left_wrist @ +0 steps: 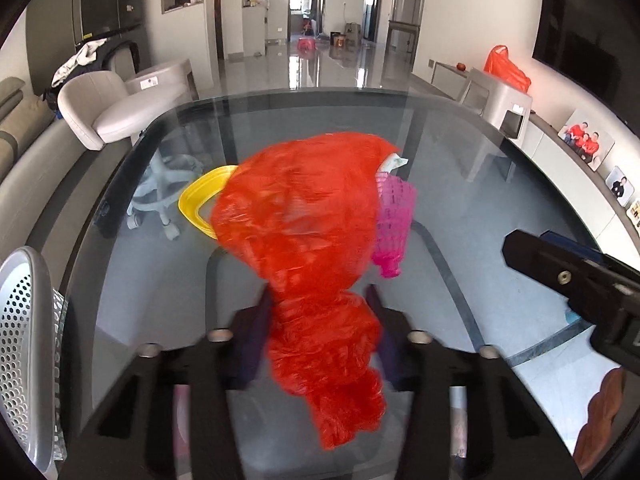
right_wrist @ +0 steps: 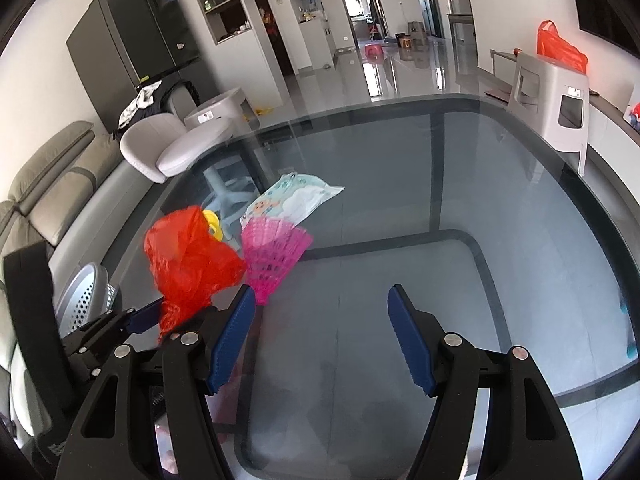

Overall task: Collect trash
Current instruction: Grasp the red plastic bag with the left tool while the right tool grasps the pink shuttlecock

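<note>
My left gripper [left_wrist: 320,300] is shut on a crumpled red plastic bag [left_wrist: 304,216], held above the glass table [left_wrist: 460,152]. The bag also shows in the right wrist view [right_wrist: 188,256], with the left gripper [right_wrist: 160,314] pinching its lower end. A pink plastic shuttlecock [right_wrist: 272,256] lies on the glass just right of the bag; it shows in the left wrist view [left_wrist: 394,220] too. A pale printed wrapper [right_wrist: 292,198] lies behind it. A yellow plastic piece [left_wrist: 200,200] lies behind the bag on the left. My right gripper [right_wrist: 322,300] is open and empty, near the shuttlecock.
A grey perforated basket [left_wrist: 24,344] stands off the table's left edge. A white swivel chair [left_wrist: 112,108] and a sofa [right_wrist: 52,188] are to the left. A grey plastic stool [right_wrist: 552,108] stands at the far right by a low cabinet with another red bag [right_wrist: 560,48].
</note>
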A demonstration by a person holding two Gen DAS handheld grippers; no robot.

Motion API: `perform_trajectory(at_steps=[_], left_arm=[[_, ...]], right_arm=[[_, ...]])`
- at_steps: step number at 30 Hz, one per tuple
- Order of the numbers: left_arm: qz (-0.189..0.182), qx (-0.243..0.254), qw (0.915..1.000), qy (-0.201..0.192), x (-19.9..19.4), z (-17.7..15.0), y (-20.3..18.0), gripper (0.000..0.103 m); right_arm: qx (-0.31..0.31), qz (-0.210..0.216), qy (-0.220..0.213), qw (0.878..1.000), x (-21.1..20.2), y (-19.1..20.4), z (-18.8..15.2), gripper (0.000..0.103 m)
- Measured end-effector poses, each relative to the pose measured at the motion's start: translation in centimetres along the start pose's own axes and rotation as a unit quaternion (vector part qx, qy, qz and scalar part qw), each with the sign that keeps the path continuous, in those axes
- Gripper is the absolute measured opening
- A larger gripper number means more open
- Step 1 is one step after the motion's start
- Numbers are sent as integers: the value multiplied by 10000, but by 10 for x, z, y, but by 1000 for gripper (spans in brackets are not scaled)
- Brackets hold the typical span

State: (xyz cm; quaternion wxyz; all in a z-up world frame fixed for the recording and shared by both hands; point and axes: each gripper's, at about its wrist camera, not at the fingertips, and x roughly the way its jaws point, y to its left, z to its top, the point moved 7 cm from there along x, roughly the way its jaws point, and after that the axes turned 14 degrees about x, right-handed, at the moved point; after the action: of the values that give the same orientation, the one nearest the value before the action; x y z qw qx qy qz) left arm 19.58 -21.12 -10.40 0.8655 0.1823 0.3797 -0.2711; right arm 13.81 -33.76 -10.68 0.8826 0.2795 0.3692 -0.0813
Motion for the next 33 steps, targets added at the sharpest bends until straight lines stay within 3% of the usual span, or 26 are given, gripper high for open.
perform_trajectory(at_steps=[2, 9, 17, 27, 30, 32, 33], left_arm=[[16, -22, 10000, -45, -6, -2, 6, 31], [416, 1, 9987, -291, -42, -9, 35, 31], [980, -179, 9942, -413, -82, -22, 94, 31], [1516, -465, 9867, -369, -110, -64, 145, 31], [1538, -615, 9858, -282, -108, -76, 155, 31], [1556, -712, 9850, -239, -107, -82, 162, 31], [1578, -734, 9844, -241, -108, -83, 165, 31]], right_arm=[[-31, -31, 45, 10000, 4, 2, -2, 66], [-231, -3, 222, 9995, 25, 21, -10, 66], [-187, -164, 478, 9985, 66, 41, -11, 66], [-68, -448, 506, 9977, 92, 56, -9, 66], [-150, -580, 431, 9973, 95, 56, -9, 55], [-237, -662, 399, 9967, 96, 57, -9, 39], [-272, -682, 403, 9965, 96, 58, -10, 39]])
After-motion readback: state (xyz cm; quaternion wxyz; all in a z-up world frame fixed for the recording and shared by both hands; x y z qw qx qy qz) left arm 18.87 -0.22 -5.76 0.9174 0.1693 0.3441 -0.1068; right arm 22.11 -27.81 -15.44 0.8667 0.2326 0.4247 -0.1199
